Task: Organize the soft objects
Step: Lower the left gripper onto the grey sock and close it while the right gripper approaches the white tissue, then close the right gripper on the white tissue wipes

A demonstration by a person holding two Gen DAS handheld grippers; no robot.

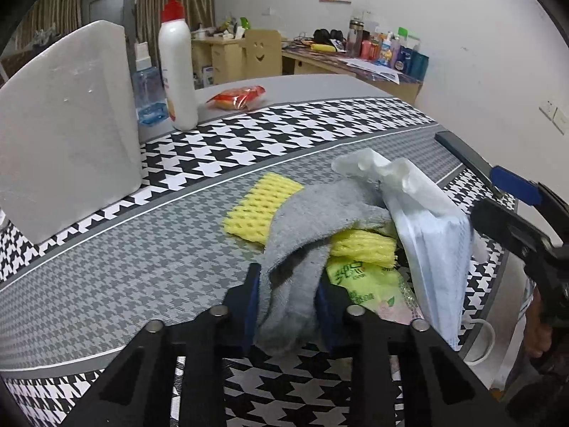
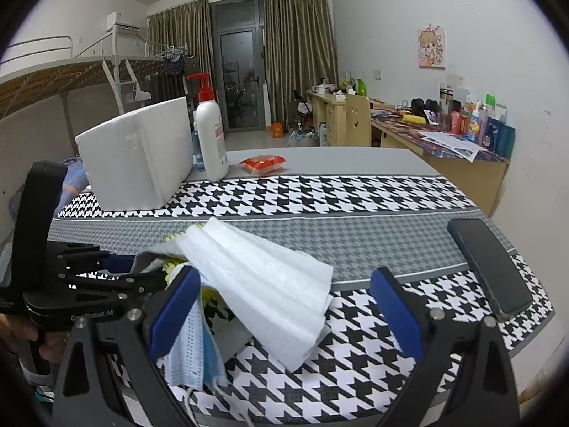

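Observation:
A pile of soft things lies on the houndstooth table cloth (image 1: 149, 270). It holds a grey sock (image 1: 313, 210), two yellow foam nets (image 1: 261, 206), a green tissue pack (image 1: 359, 281), a blue face mask (image 1: 434, 249) and a white pleated tissue (image 2: 263, 281). My left gripper (image 1: 288, 279) is shut on the near end of the grey sock, its blue pads pressing both sides. It also shows at the left of the right wrist view as the left gripper (image 2: 138, 270). My right gripper (image 2: 286, 306) stands open around the white tissue's near edge, pads apart from it, the blue mask (image 2: 192, 348) by its left finger.
A white foam box (image 1: 67, 124) stands at the back left, beside a lotion pump bottle (image 1: 177, 67) and a clear blue bottle (image 1: 147, 89). A red snack packet (image 1: 236, 98) lies behind. A dark phone (image 2: 490, 267) lies at the right edge. A person's hand (image 2: 21, 334) holds the left gripper.

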